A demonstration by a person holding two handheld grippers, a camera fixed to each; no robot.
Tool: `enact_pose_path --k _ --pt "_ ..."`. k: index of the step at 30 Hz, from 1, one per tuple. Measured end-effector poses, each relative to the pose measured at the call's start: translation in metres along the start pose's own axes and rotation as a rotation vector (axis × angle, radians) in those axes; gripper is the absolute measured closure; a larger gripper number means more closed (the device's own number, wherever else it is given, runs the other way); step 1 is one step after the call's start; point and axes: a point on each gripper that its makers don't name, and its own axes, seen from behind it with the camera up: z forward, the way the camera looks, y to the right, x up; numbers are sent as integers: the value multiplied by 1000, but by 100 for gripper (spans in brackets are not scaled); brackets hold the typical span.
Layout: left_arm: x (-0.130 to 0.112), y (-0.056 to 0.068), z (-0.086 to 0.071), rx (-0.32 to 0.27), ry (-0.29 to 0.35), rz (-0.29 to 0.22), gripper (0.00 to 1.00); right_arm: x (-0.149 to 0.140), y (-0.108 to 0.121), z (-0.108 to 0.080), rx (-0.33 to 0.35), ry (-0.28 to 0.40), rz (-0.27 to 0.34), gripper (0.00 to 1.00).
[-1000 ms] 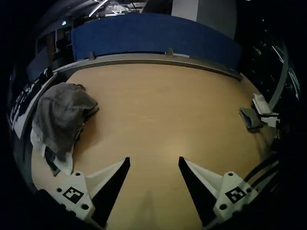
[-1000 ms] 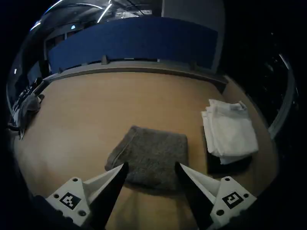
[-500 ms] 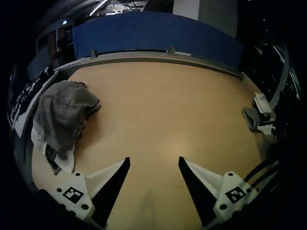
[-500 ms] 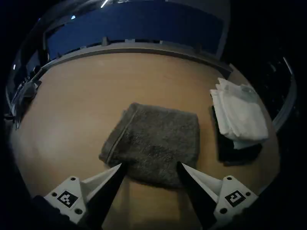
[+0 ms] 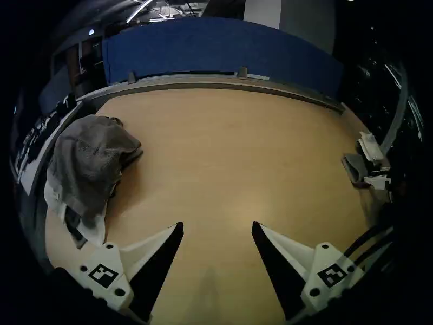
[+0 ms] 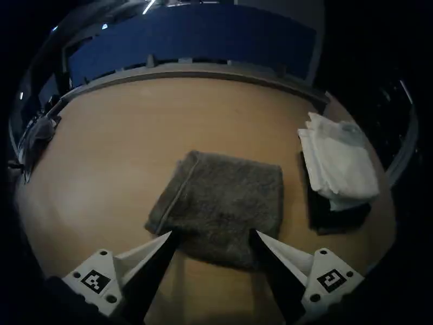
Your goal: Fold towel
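Note:
A folded grey towel (image 6: pixel 222 203) lies flat on the wooden table (image 6: pixel 124 141). My right gripper (image 6: pixel 214 234) hovers open at the towel's near edge, one fingertip at each side of that edge, nothing pinched between them. In the left gripper view the same grey towel (image 5: pixel 353 165) shows small at the far right, with the other gripper (image 5: pixel 380 181) beside it. My left gripper (image 5: pixel 216 225) is open over bare table (image 5: pixel 227 151), holding nothing.
A heap of unfolded grey and white towels (image 5: pixel 86 165) sits at the table's left edge, seen far off as the heap (image 6: pixel 35 135). A folded white towel (image 6: pixel 338 162) rests on a dark folded one (image 6: pixel 338 219) right of the grey towel. A blue partition (image 5: pixel 216 49) backs the table.
The right gripper has come in closer over the grey towel, which now looks larger and higher in its view. The left gripper has barely moved.

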Motion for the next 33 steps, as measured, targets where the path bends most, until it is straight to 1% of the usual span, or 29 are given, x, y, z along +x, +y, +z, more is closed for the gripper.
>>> enact_pose_path --k 5,9,14,20,24,29,33 --pt "0 1 0 -3 0 0 6 13 -12 -2 19 25 -1 0" --pt "1 1 -1 -2 1 1 6 6 -19 3 32 -4 -15 0" --pt "0 -1 -1 0 2 -5 6 -6 -21 11 37 -37 -27 0" --pt "-1 -5 -2 5 3 -7 6 -7 -21 13 41 -46 -34 0" --pt "1 -6 -3 7 5 -6 6 5 -20 7 36 -13 -26 0" --pt "3 -5 -2 4 8 -11 6 23 -18 -5 30 43 2 0" --pt "5 -3 -1 0 9 -8 6 26 -15 -8 25 49 14 0"
